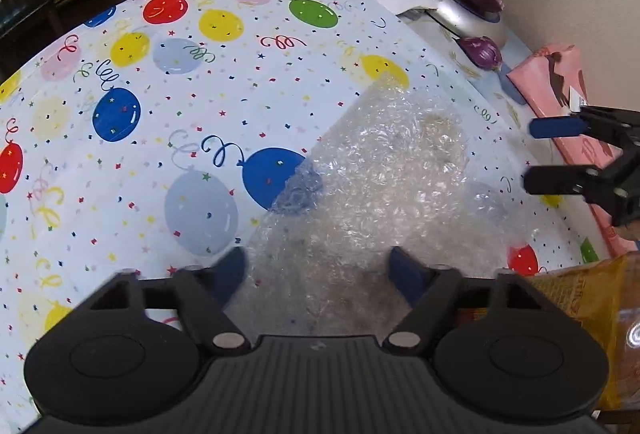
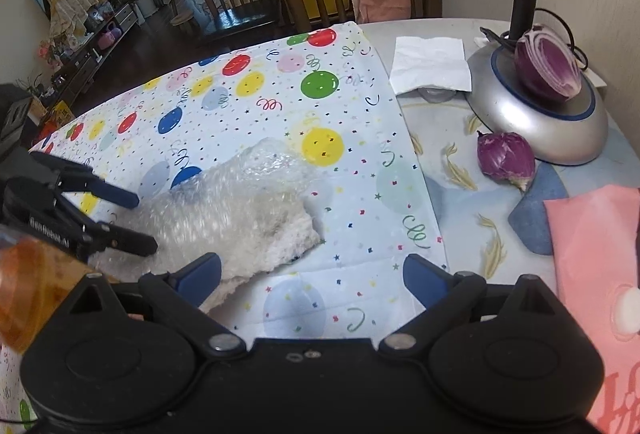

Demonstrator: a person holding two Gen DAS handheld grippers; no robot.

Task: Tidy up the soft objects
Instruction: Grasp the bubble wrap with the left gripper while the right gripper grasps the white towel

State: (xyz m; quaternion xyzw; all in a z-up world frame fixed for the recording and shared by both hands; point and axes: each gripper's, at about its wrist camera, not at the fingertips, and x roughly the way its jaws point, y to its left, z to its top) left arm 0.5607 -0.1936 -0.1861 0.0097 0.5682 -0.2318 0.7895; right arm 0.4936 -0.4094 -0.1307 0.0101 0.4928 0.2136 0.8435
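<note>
Both grippers descend on a crumpled sheet of clear bubble wrap (image 1: 372,170) lying on a balloon-patterned paper cloth (image 1: 160,82) spread over the counter (image 2: 452,170). The step in hand appears to be taking hold of the wrap at two places so it can be folded or gathered.

The left gripper (image 1: 320,270) stands partly open, its blue-padded jaws straddling the near edge of the wrap; whether the pads press on the film cannot be told. Seen from the right wrist, it enters at 9 o'clock with its tips at the wrap's left end. The right gripper (image 2: 312,274) stands wide and holds nothing: its left pad lies just beside the wrap's near corner, its right pad over bare cloth.

To do the step well, each gripper should pinch only the film, not the cloth beneath, and the right gripper would need to shift toward 10 o'clock to bracket the corner. The wrap is light and springy, so a shallow bite may slip.
</note>
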